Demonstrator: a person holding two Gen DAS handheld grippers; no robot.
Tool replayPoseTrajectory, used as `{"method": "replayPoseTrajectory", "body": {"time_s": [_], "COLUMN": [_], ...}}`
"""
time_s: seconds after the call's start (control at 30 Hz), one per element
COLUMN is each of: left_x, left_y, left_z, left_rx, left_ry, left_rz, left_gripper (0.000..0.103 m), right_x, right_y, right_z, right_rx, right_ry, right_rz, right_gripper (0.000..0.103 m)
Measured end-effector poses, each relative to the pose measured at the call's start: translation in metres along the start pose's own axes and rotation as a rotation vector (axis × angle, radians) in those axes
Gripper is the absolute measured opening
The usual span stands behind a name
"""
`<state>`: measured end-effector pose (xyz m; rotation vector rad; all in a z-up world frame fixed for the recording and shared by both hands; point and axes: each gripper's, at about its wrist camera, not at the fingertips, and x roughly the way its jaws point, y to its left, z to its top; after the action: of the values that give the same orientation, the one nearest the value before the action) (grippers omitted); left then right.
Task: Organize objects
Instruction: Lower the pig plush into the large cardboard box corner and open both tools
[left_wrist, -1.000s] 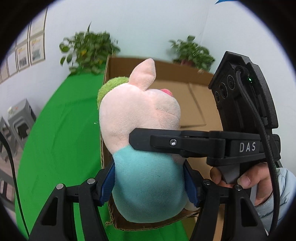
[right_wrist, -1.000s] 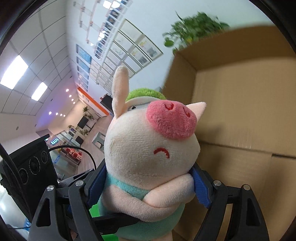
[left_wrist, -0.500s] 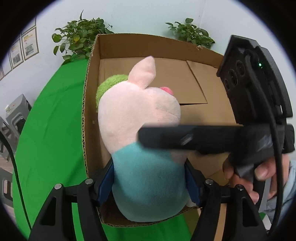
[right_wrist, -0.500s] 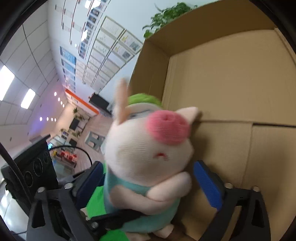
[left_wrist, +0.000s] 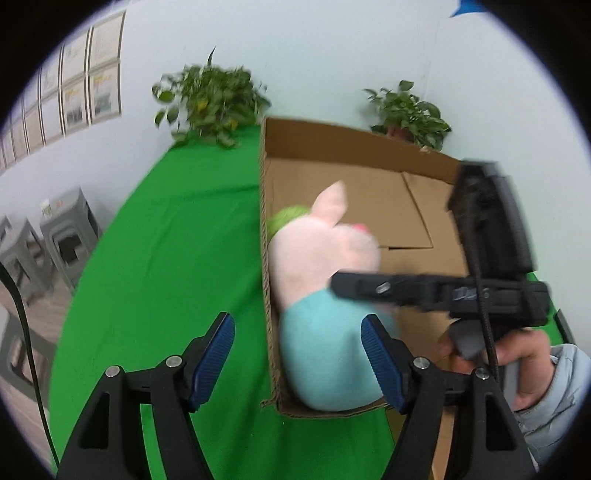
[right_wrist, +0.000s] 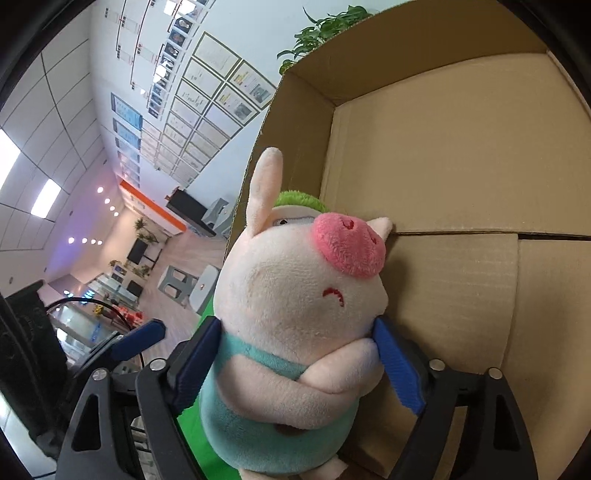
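1. 1 cardboard box (left_wrist: 332, 147) sits on the green table (left_wrist: 166, 277), ahead of both grippers; 1 plush pig (right_wrist: 303, 325) is inside it, against its left wall.
2. Right gripper (right_wrist: 299, 365): its 2 blue-padded fingers (right_wrist: 397, 369) press the pig's teal body from both sides.
3. Left gripper (left_wrist: 297, 362): fingers (left_wrist: 212, 360) spread wide, holding nothing, straddling the box's left wall, the pig just ahead.

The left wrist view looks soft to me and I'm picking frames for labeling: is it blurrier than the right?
Left wrist view: motion smear on the plush pig, the right tongs and the plant. Right wrist view: pig and cardboard box crisp, only fisheye bending.
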<state>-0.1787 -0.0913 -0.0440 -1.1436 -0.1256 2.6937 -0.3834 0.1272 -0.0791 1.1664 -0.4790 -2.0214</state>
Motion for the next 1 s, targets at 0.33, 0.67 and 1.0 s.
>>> {"method": "replayPoseTrajectory", "body": {"time_s": [0.33,0.67,1.0], "left_x": [0.018,0.018,0.007], "left_y": [0.004,-0.008,0.001], "left_z": [-0.017,-0.021,-0.031], "left_rx": [-0.090,-0.074,-0.099], "left_ry": [0.062,0.064,0.035], "left_rz": [-0.161,-0.146,-0.094], "left_gripper": [0.070,0.070,0.070], "right_x": [-0.109,-0.077,-0.021], "right_y": [0.011,0.003,-0.001], "right_z": [-0.037,-0.060,-0.062], "right_rx": [-0.035,0.033,0.108], "right_ry": [-0.119,-0.016,0.041], "right_rz": [-0.073,0.034,0.026], "right_gripper": [0.103,0.093,0.066]}}
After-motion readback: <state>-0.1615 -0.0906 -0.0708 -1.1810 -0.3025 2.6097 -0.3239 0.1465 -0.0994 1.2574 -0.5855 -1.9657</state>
